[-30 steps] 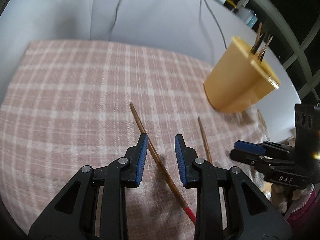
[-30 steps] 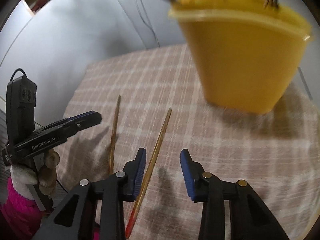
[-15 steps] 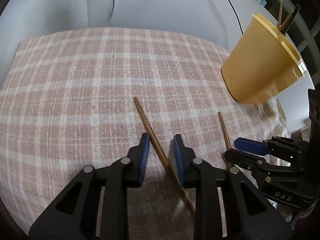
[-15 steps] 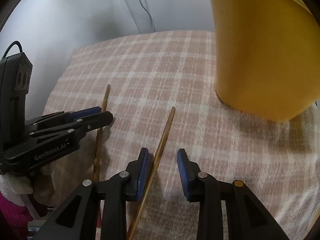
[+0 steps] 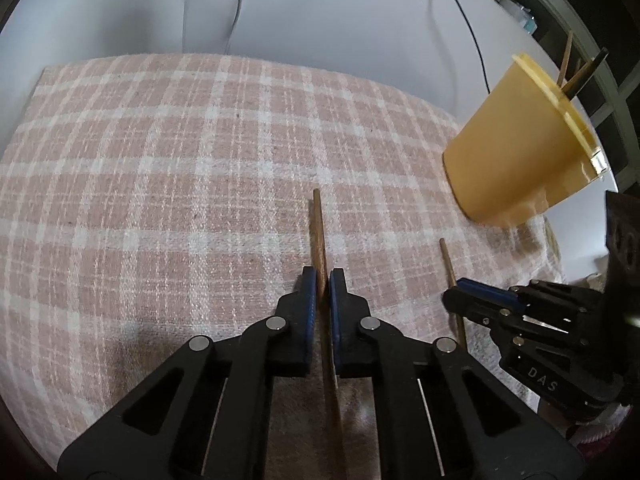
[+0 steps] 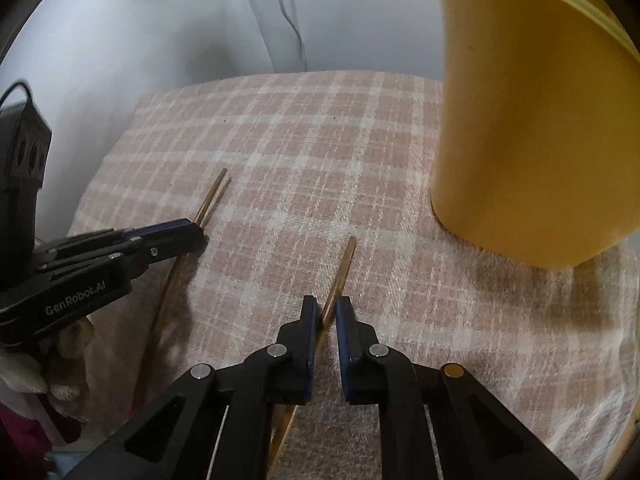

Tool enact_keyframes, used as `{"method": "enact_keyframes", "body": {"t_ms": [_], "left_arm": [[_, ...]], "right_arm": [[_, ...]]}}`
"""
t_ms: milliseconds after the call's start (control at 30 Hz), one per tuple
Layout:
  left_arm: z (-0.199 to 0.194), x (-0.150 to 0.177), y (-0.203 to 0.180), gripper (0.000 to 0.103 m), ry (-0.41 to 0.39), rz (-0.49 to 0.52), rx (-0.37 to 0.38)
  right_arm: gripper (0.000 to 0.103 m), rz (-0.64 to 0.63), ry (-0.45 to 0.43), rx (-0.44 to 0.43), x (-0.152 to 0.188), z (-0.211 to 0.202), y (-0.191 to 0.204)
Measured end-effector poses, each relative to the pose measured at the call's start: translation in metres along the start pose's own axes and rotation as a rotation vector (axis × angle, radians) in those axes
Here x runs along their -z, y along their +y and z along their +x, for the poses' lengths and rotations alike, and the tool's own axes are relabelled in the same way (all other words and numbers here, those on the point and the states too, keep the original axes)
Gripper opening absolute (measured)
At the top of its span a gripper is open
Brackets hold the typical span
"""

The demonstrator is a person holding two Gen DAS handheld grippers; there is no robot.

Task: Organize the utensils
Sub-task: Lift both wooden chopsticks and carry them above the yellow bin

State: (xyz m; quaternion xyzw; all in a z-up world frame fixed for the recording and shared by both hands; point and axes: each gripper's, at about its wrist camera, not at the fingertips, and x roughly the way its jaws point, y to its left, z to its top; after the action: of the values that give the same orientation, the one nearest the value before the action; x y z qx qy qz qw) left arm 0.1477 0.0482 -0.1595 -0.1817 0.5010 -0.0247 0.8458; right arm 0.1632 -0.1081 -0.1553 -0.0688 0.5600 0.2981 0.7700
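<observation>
Two wooden chopsticks lie on a pink plaid cloth. In the left wrist view my left gripper has its jaws closing tight on the left chopstick, the blue pads pressing its shaft. In the right wrist view my right gripper is likewise closing, its pads pinching the right chopstick. Each gripper also shows in the other's view: the right gripper on its chopstick, and the left gripper on its chopstick. A yellow cup with several sticks in it stands at the cloth's far right.
The yellow cup looms close above the right gripper. A pale table surface with a dark cable lies beyond the cloth. Window frames stand at the far right. A fuzzy pale glove holds the left gripper.
Both grippers have sunk toward the cloth and shut, each onto its own chopstick. The left chopstick now points straight ahead between the jaws instead of slanting.
</observation>
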Motion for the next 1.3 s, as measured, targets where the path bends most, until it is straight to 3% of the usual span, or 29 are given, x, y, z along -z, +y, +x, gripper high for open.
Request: {"method": "enact_keyframes", "body": {"t_ms": [400,733,1300], "left_arm": [[-0.061,-0.001,-0.002,0.003,-0.076,0.003,0.059],[-0.097,-0.003,-0.028,0.004,-0.161,0.028,0.098],[-0.143,-0.007,-0.082,0.004,-0.302,0.132,0.168]], "right_arm": [[0.005,0.077,-0.077,-0.124,0.007,-0.042,-0.018],[0.003,0.110,-0.216,-0.189,0.011,-0.101,-0.032],[0.003,0.073,-0.454,-0.129,0.025,-0.189,-0.047]]}}
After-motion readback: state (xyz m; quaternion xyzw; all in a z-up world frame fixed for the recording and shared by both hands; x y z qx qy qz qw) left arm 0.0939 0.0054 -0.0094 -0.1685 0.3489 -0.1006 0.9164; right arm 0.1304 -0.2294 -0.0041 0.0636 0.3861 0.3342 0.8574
